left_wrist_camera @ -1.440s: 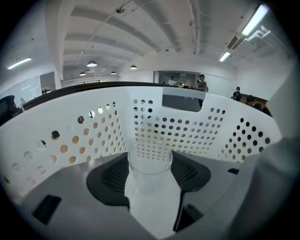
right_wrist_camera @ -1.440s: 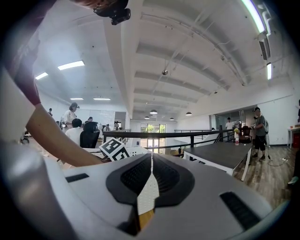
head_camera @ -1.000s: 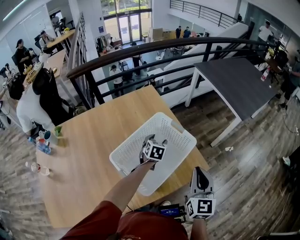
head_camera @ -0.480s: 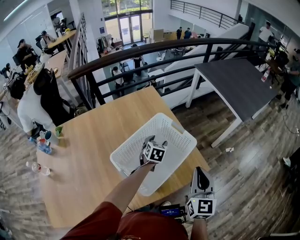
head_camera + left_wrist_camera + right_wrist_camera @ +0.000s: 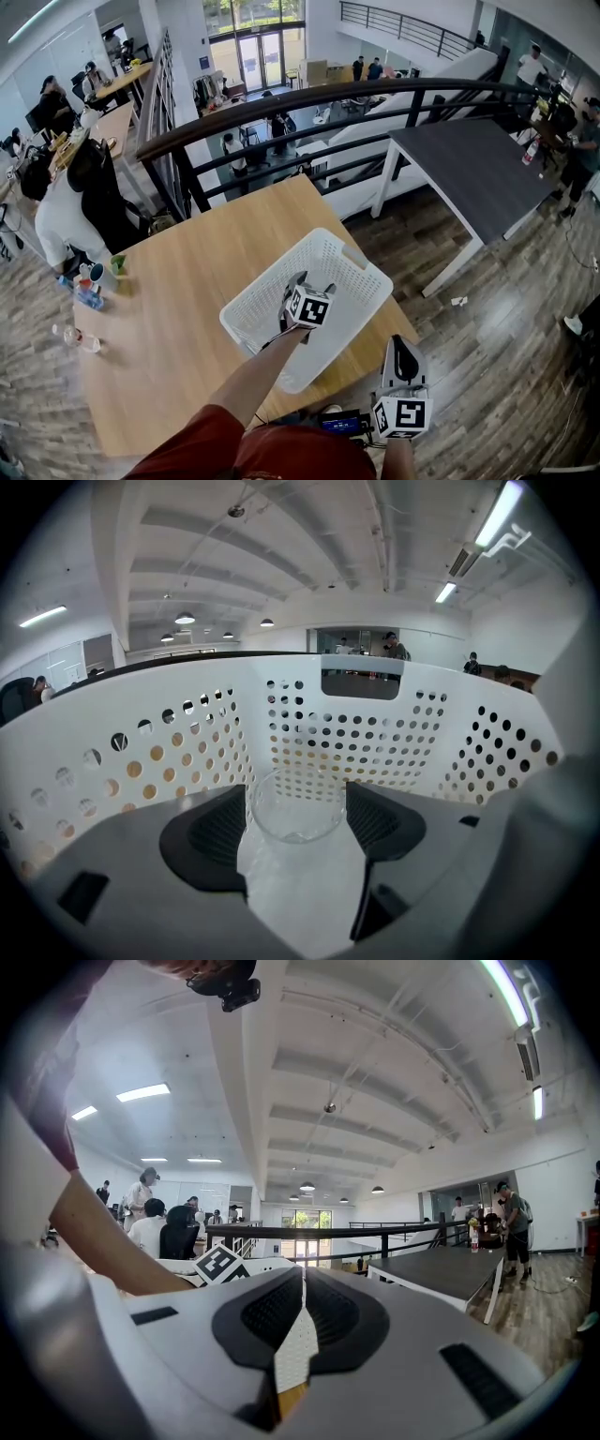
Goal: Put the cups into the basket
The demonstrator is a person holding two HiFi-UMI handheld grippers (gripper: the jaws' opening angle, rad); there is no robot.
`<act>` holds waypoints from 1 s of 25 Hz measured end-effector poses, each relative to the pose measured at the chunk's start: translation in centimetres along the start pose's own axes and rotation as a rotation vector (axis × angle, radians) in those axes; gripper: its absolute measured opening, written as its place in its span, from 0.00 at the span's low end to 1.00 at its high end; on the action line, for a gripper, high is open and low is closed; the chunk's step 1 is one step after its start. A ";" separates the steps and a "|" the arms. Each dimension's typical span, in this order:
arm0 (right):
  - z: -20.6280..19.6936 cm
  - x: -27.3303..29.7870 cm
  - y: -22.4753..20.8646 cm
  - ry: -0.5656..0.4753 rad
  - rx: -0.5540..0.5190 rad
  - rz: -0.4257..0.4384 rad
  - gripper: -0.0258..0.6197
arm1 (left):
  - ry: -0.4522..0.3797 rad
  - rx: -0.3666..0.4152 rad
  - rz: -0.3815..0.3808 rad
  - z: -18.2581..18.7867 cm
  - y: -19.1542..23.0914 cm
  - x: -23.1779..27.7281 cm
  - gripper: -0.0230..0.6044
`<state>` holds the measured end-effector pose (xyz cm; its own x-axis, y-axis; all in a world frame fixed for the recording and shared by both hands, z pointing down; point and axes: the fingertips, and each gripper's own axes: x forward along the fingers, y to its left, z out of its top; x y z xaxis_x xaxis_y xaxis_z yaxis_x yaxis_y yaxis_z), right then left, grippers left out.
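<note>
Left gripper view alone shows a clear cup (image 5: 297, 808) between the left gripper's (image 5: 295, 799) fingers (image 5: 216, 829), just spread wider, inside the basket (image 5: 141, 752).

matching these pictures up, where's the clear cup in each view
Head view: not visible; the left gripper hides it inside the white basket.
Left gripper view: clear cup low centre, between jaws that have just been opening.
Right gripper view: not in it.
Shared landmark: the black railing, in all three views.
</note>
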<state>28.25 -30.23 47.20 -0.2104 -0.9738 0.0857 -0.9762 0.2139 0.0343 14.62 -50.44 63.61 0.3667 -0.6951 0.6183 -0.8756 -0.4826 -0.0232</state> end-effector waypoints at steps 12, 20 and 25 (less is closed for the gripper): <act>0.4 0.2 0.3 -0.016 -0.001 0.012 0.06 | -0.072 0.010 -0.022 2.3 -0.4 -2.0 0.59; 0.9 0.6 0.6 -0.025 -0.005 0.032 0.06 | -0.205 0.012 -0.051 5.5 -0.6 -5.7 0.59; 1.3 0.7 0.6 -0.032 -0.013 0.040 0.06 | -0.307 0.012 -0.080 7.8 -1.2 -8.5 0.59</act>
<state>27.41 -30.91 46.01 -0.2506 -0.9665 0.0556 -0.9664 0.2531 0.0441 14.99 -48.10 52.22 0.5134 -0.7824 0.3526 -0.8372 -0.5468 0.0057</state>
